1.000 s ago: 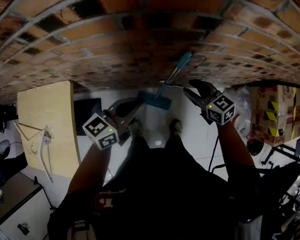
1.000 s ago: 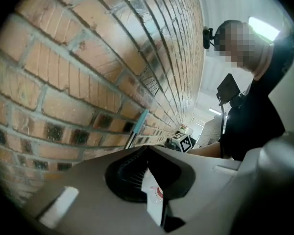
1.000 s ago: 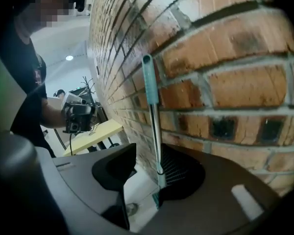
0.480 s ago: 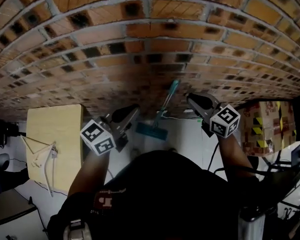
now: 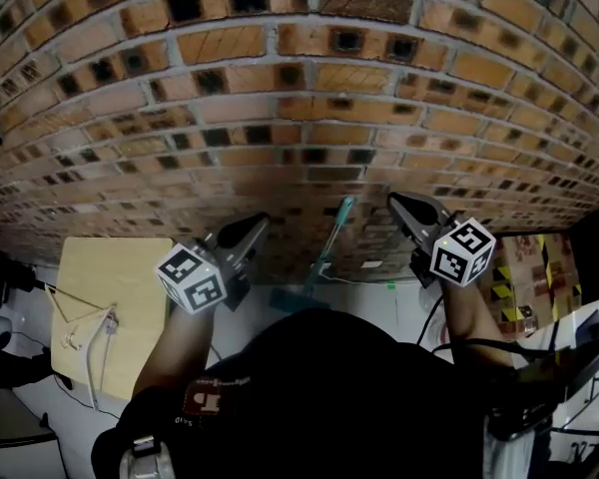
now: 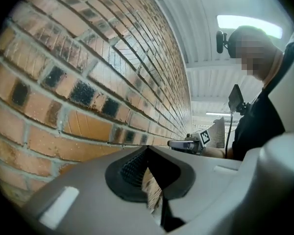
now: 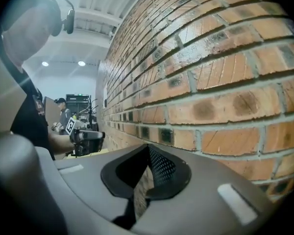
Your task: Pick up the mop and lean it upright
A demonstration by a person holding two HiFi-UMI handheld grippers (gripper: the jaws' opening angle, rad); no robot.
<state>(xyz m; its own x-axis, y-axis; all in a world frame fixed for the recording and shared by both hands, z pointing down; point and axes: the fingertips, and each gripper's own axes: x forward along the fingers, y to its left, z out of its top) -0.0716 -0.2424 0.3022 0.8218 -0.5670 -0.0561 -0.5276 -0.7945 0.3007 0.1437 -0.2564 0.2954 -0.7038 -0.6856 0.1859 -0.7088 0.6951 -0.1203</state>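
The mop [image 5: 330, 249] is found leaning against the brick wall [image 5: 280, 98], between the two grippers and slightly below the level of their jaws. Its long axis is steeply upright, with the top of the handle tilted to the right against the bricks and the flat head set on the pale floor [image 5: 379, 302].

The jaws of the left gripper [image 5: 254, 224] are closed together, and nothing is held between them. The jaws of the right gripper [image 5: 396, 204] are likewise closed and empty.

In the head view, the handle top lies nearer the right jaws. Any correction of the lean is therefore judged best made from that side.

The handle is slender, smooth and teal, and the head is a flat teal rectangle. The wall is rough, with pale mortar joints and dark recesses. The jaw pads are ribbed black inserts in grey moulded shells.
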